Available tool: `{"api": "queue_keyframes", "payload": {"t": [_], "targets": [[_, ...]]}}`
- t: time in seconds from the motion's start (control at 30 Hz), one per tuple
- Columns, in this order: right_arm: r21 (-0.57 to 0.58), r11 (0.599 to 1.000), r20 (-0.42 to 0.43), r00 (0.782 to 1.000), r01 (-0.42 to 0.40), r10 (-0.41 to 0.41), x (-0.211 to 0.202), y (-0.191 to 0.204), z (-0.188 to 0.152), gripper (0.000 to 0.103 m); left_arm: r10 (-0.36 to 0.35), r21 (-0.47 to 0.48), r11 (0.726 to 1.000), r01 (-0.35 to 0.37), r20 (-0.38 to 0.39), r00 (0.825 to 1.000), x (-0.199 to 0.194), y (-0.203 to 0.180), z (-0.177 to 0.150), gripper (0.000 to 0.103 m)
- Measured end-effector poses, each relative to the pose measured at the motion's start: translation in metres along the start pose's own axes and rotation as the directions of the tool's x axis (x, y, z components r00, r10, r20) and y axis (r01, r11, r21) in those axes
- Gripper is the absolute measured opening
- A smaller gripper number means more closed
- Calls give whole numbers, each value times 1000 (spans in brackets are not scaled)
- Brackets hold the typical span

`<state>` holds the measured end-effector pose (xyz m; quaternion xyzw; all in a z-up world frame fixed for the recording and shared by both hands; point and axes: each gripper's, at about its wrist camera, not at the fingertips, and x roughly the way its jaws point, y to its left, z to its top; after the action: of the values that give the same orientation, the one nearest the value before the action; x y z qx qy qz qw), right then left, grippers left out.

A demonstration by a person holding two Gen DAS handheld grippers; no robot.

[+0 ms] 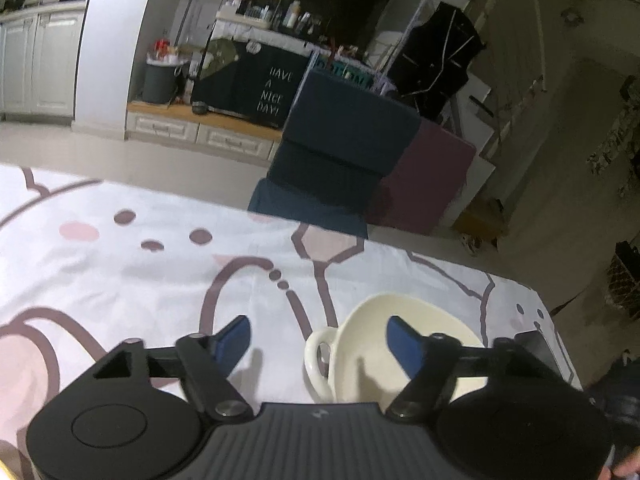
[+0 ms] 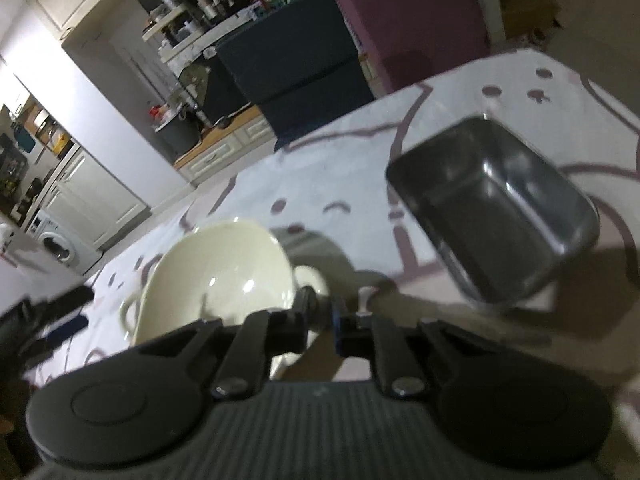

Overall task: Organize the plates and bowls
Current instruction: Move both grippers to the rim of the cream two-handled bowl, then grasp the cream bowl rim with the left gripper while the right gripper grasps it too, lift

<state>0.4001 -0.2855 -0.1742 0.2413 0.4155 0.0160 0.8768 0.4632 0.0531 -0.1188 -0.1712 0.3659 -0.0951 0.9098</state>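
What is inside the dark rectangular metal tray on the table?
The dark rectangular metal tray looks empty: its shiny floor and inner walls show only reflections. The patterned tablecloth under it is covered by the tray, so nothing beneath can be seen.

1. one cream bowl (image 2: 224, 268) with two loop handles sat on the tablecloth (image 2: 440, 92).
2. one dark rectangular metal dish (image 2: 496, 208) stood to the right of the cream bowl, apart from it.
3. two grippers were in view: the left gripper (image 1: 320, 340) and the right gripper (image 2: 324, 320).

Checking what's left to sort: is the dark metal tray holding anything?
No, the tray shows only its bare shiny bottom.
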Motion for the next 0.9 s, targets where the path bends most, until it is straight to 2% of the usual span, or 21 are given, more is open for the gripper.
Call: {"api": "queue_keyframes", "payload": {"t": [0.07,0.2,0.27,0.33,0.53,0.63,0.67,0.73,0.83,0.9], "targets": [[-14,1000,16,1000,9,-9,7,2,7,12,-6,-25,1000,6,-24,1000,5,4,-1,56],[-36,999,25,1000,-1,2,15,3,17,11,-15,-50,999,11,-80,997,16,9,-5,43],[-60,998,15,1000,-11,12,19,6,21,11,-10,-52,999,5,-104,994,20,10,-7,29],[-73,997,4,1000,-23,23,21,7,24,11,5,-49,999,-11,-125,992,22,11,-9,20],[-119,992,-17,999,-34,32,25,17,26,12,25,-59,998,-32,-125,992,18,17,-9,19],[-149,986,-72,995,-78,68,25,17,29,12,9,-81,997,-20,-130,991,16,22,-7,16],[-150,984,-86,993,-92,80,26,16,30,13,15,-79,997,-26,-130,991,15,23,-6,10],[-152,982,-109,989,-115,99,27,14,35,13,26,-66,997,-35,-133,991,15,22,-6,11],[-138,978,-132,982,-156,138,30,12,39,24,28,-65,997,-36,-129,991,15,22,-7,11],[-166,970,-141,978,-175,153,31,17,40,46,27,-61,998,-36,-129,991,15,22,-7,11]]}}
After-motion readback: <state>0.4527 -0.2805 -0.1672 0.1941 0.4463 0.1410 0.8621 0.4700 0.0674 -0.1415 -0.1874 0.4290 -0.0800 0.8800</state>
